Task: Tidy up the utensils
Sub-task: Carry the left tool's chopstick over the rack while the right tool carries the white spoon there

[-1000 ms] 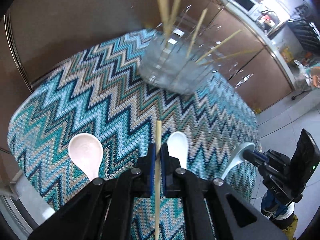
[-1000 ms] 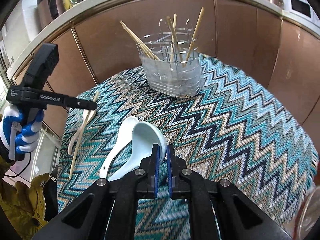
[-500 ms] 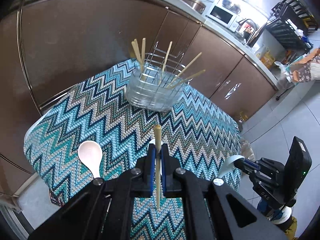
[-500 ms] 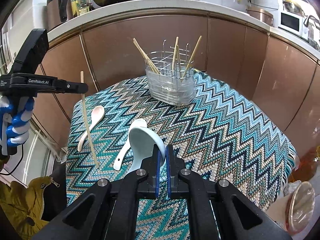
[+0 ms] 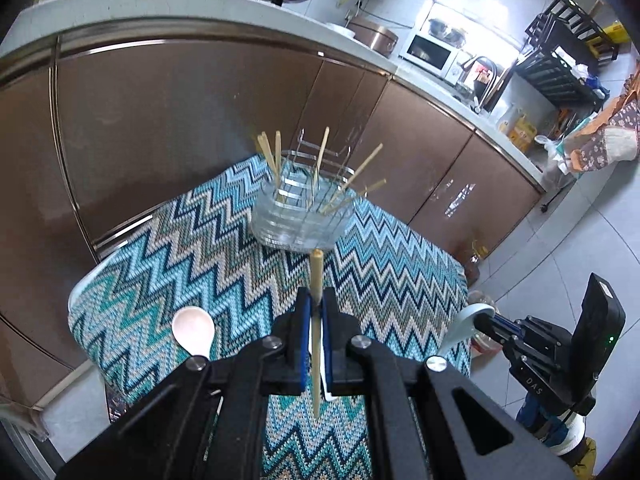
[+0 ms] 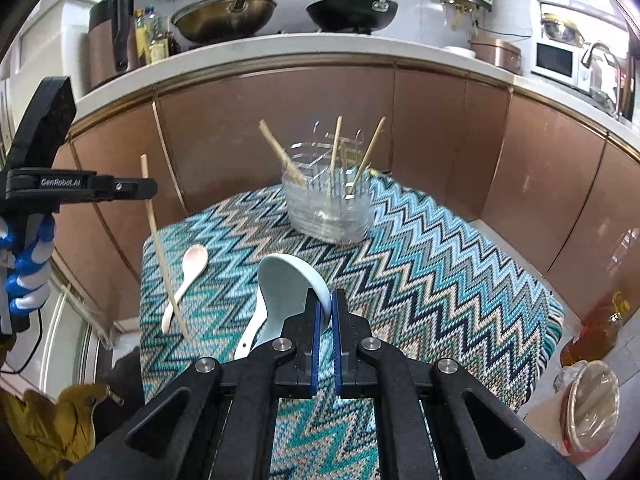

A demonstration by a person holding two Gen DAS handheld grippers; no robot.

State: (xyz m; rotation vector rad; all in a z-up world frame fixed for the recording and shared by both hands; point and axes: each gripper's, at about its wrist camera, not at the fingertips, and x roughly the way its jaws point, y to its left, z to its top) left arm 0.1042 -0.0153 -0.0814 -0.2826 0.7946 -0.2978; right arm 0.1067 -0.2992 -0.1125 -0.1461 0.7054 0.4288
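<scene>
While several chopsticks already stand in the clear holder (image 6: 328, 204), we carry one chopstick (image 5: 317, 320) pinched in the left hand-held gripper (image 5: 316, 304) and a pale blue spoon (image 6: 288, 284) pinched in the right hand-held gripper (image 6: 325, 308), leaving a pink spoon (image 6: 188, 276) and a white spoon (image 6: 252, 328) on the counter (image 6: 440, 280).

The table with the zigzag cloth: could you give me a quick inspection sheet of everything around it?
Surface: table under a zigzag cloth.
Job's things: clear utensil holder holding several chopsticks; pink spoon and white spoon lying on the cloth.
Clutter: nothing seen on the cloth.
Grippers: left gripper, jaws shut on a chopstick; right gripper, jaws shut on a pale blue spoon.
Cables: thin black cable below the gloved hand.
Surroundings: brown cabinets, woks, microwave, oil bottle on the floor.
</scene>
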